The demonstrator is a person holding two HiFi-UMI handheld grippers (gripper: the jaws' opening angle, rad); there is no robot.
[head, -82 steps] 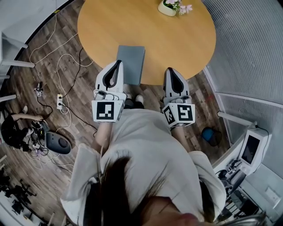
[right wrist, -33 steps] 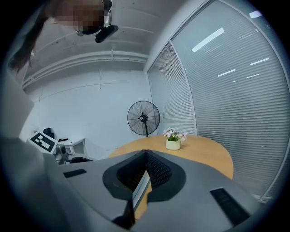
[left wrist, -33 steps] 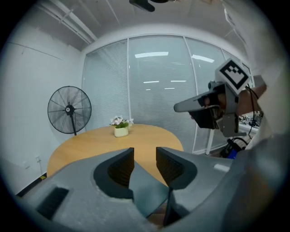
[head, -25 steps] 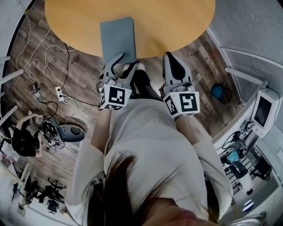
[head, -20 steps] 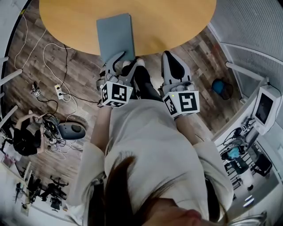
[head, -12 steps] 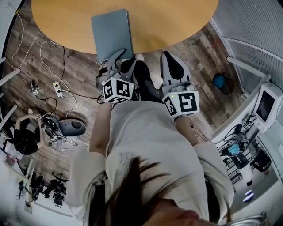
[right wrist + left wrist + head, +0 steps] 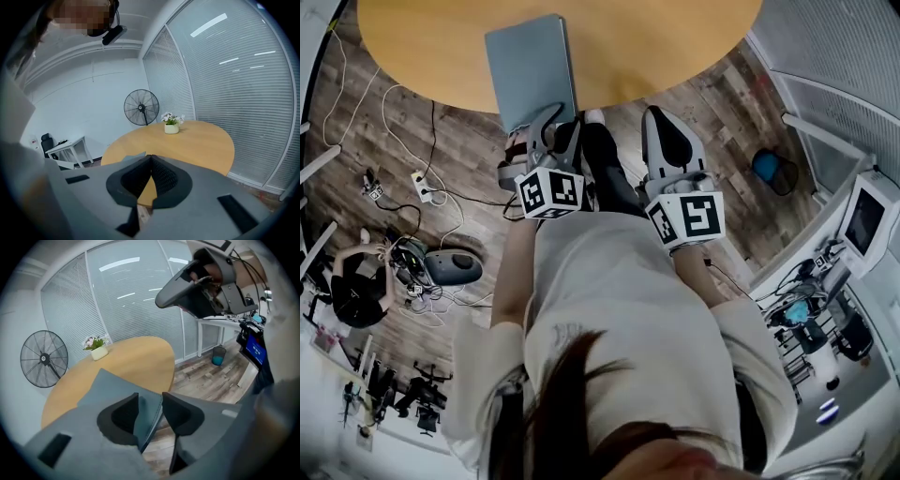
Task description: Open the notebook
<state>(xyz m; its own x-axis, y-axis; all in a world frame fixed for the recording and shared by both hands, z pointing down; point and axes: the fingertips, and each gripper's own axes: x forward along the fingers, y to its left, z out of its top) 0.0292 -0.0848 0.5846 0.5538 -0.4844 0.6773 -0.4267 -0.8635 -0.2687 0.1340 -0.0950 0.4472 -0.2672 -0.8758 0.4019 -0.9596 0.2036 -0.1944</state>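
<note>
notebook [image 7: 530, 70] edge sits between left gripper [image 7: 555, 124] jaws, which just narrowed

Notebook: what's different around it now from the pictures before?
The left gripper came down to the notebook. Its jaws have just been closing and now straddle the notebook's near edge, not pinching it yet. The right gripper stayed shut and empty. The notebook stayed closed on the table.

Office meeting room: blind-covered glass walls [image 7: 234, 70] to the right gripper's [image 7: 151, 156] right, round table [image 7: 197, 140] ahead, pedestal fan [image 7: 141, 107] beyond it.
</note>
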